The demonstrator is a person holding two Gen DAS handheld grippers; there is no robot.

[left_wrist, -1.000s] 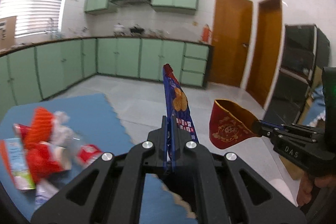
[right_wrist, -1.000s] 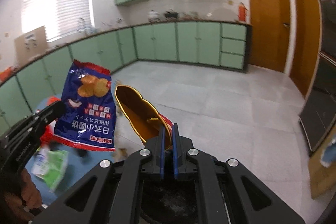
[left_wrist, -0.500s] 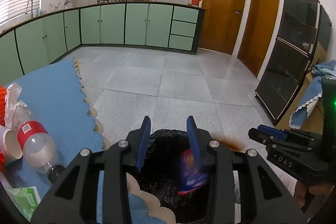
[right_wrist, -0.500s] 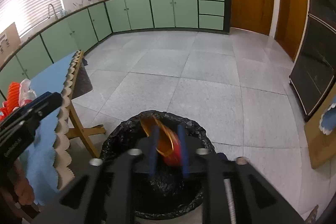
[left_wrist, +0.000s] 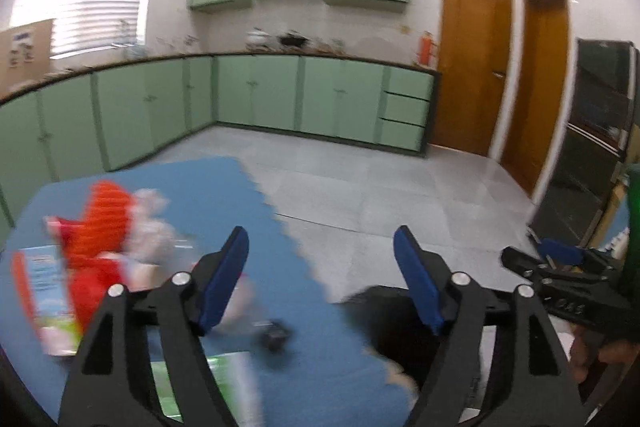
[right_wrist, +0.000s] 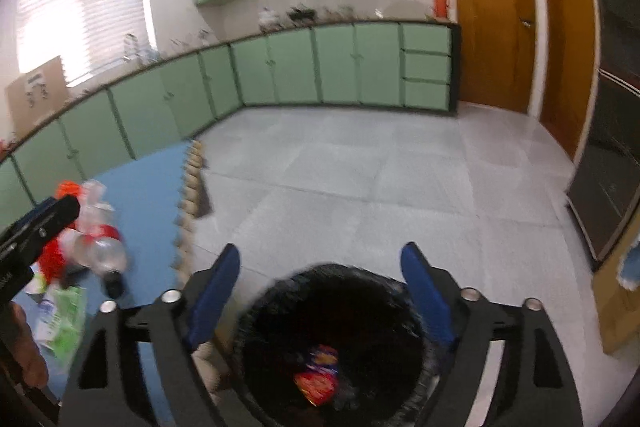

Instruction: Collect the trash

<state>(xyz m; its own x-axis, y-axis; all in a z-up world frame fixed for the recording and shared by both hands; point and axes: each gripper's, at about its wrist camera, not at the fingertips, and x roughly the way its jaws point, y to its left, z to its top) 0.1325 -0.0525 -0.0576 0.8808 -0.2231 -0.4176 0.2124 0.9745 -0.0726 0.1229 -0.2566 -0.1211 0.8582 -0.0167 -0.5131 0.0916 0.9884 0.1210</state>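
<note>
My left gripper (left_wrist: pixel 322 247) is open and empty above the edge of the blue table (left_wrist: pixel 224 187). Trash lies on the table at left: an orange-red wrapper pile (left_wrist: pixel 100 227), a clear bottle (left_wrist: pixel 240 307) and a green-white pack (left_wrist: pixel 224 383). My right gripper (right_wrist: pixel 320 267) is open and empty above the black-lined bin (right_wrist: pixel 336 347). The snack bags (right_wrist: pixel 316 375) lie inside the bin. The bin's edge also shows in the left wrist view (left_wrist: pixel 396 323). The right gripper shows at the right of the left wrist view (left_wrist: pixel 560 263).
Grey tiled floor (right_wrist: pixel 360 167) spreads beyond the table and bin. Green cabinets (left_wrist: pixel 280 95) line the far wall. Two wooden doors (left_wrist: pixel 472 63) and a dark cabinet (left_wrist: pixel 592 131) stand at right. The table's scalloped edge (right_wrist: pixel 188 195) is left of the bin.
Both grippers have opened wide and let their snack bags fall into the bin. Both have lifted and tilted up, and the left one has swung back toward the table trash.
</note>
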